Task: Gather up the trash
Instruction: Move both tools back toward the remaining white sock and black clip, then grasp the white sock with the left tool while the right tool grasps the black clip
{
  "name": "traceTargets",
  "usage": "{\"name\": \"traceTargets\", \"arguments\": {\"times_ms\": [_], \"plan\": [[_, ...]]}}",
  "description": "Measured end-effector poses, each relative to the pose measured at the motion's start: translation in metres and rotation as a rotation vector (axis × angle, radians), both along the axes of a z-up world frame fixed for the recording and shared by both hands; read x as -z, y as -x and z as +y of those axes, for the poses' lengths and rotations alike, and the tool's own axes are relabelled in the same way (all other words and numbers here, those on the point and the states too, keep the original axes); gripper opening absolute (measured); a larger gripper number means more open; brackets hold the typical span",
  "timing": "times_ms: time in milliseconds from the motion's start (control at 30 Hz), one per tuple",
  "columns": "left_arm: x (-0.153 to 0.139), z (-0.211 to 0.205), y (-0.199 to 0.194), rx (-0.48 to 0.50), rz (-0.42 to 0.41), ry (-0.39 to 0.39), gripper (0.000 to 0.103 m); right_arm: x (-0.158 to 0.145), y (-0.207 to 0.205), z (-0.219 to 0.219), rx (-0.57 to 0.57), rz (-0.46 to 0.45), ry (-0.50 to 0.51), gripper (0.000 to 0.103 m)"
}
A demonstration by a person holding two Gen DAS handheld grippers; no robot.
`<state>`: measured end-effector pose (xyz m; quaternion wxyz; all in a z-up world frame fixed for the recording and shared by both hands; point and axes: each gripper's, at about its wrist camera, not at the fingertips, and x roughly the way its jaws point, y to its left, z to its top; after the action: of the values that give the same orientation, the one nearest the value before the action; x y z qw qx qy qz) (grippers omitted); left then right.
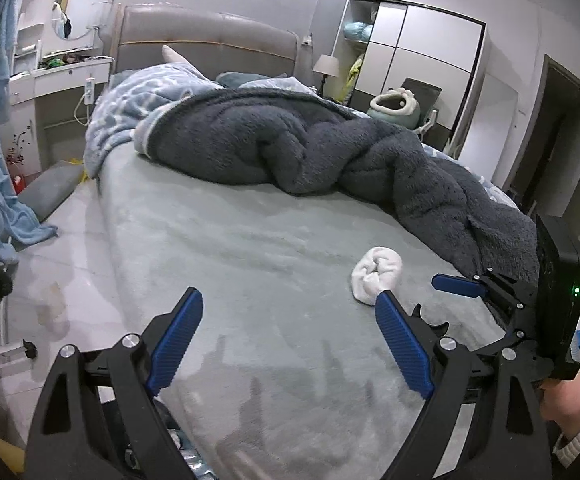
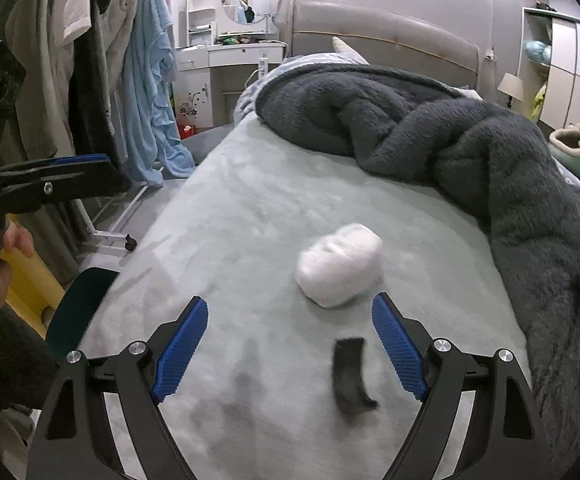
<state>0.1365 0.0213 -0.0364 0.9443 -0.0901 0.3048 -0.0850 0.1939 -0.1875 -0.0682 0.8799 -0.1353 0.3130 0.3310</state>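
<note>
A crumpled white wad lies on the pale green bed sheet near the foot of the bed. Closer in the right wrist view, a small dark curved scrap rests on the sheet, blurred. My right gripper is open above the sheet, with the scrap showing between its blue fingers and the wad just beyond its right fingertip. My left gripper is open over bare sheet, and the wad sits just past its right fingertip. Each gripper shows in the other's view: the right gripper, the left gripper.
A heaped dark grey fleece blanket covers the far and right side of the bed. Clothes hang on a rack to the left. A teal object stands at the bed's near left corner. A dressing table and a wardrobe stand behind.
</note>
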Motion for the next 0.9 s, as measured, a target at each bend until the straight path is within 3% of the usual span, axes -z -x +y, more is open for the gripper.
{"name": "traceTargets", "arguments": {"times_ms": [300,433,667,767,900], "plan": [[0.018,-0.019,-0.026,0.068,0.055,0.087,0.089,0.024,-0.019,-0.042,0.063,0.044,-0.014,0.085],[0.027,-0.031,-0.038,0.108,0.089,0.107,0.089,0.030,-0.021,-0.046,0.036,0.048,-0.006,0.084],[0.037,-0.053,-0.061,0.165,0.104,0.117,0.088,0.033,-0.024,-0.053,0.017,0.097,-0.057,0.062],[0.040,-0.062,-0.069,0.179,0.100,0.112,0.088,0.037,-0.026,-0.044,-0.019,0.113,-0.047,0.048],[0.043,-0.068,-0.079,0.188,0.102,0.118,0.088,0.048,-0.034,-0.038,-0.034,0.152,-0.037,0.036]]}}
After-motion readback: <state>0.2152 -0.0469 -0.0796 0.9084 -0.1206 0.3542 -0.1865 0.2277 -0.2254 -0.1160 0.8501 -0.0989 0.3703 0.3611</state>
